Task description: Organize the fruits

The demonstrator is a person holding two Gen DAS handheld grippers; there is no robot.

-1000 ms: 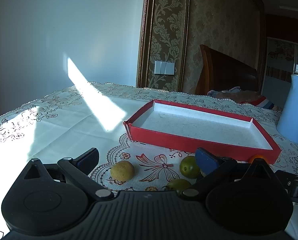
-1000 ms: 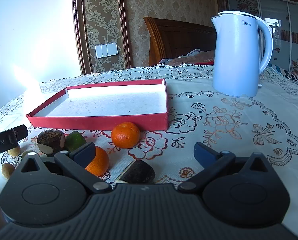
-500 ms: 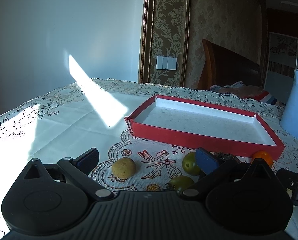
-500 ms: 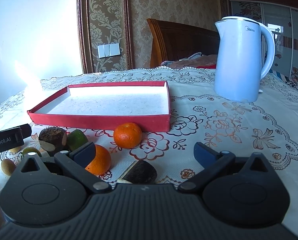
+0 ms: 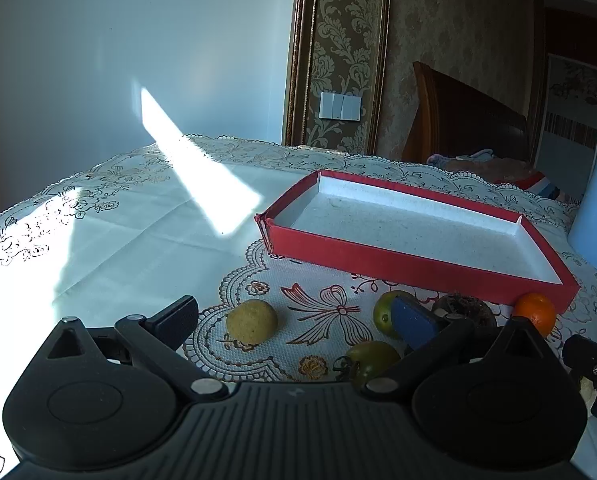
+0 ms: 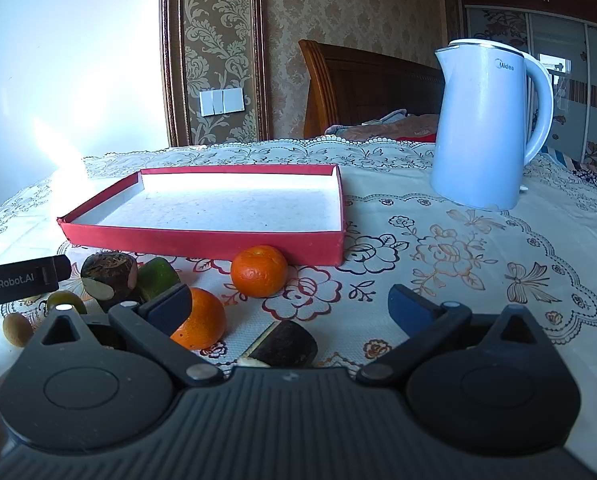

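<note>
Pale-blue "Midea" kettle [image 6: 484, 128] behind both tools [image 5: 294, 316] [image 6: 290, 306] (spread wide, holding nothing); left casing reads "GenRobot.AI".

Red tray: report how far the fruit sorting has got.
Done: nothing; the shallow red cardboard tray holds no fruit. In hand: nothing; the left gripper and right gripper are both open. Left: two round orange mandarins, the green fruits and the yellowish fruit lie on the tablecloth.

Fruits [image 6: 259, 271] before tray [image 6: 202, 236], kettle [image 6: 482, 128] right.
</note>
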